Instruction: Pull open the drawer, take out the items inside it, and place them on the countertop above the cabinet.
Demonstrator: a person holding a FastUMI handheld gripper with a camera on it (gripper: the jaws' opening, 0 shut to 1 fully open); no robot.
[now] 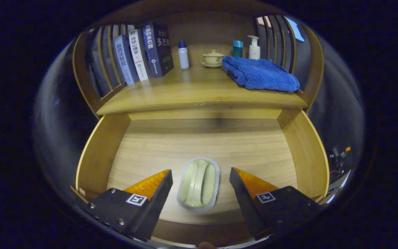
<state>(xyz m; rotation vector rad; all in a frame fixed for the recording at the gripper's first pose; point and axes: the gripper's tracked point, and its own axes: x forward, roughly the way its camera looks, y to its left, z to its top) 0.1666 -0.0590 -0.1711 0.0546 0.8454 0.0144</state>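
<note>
the gripper [200, 180] hangs over the open drawer [102, 152] and its two fingers are spread wide, with nothing pressed between them. a pale green soap dish [199, 184] with a light grey rim lies flat on the wooden floor of the drawer, right between the two fingers, and there is a gap on each side of it, so neither finger touches it. the dish lies lengthwise along the fingers, and its far end reaches a little beyond the fingertips. the side walls of the drawer rise outside each finger, and past the dish the floor of the drawer runs on under the countertop [199, 93]. on the countertop, well beyond the fingers, three books [140, 55] stand upright and lean a little together, ahead of the left finger. next to them stands a small white bottle [183, 55] with a blue cap. straight ahead, further back, a small cup with a lid [213, 58] sits on a saucer. ahead of the right finger a folded blue towel [261, 74] lies on the countertop, and behind it stand a teal container [237, 48] and a white pump bottle [254, 47]. wooden slats close the countertop on both sides.
</note>
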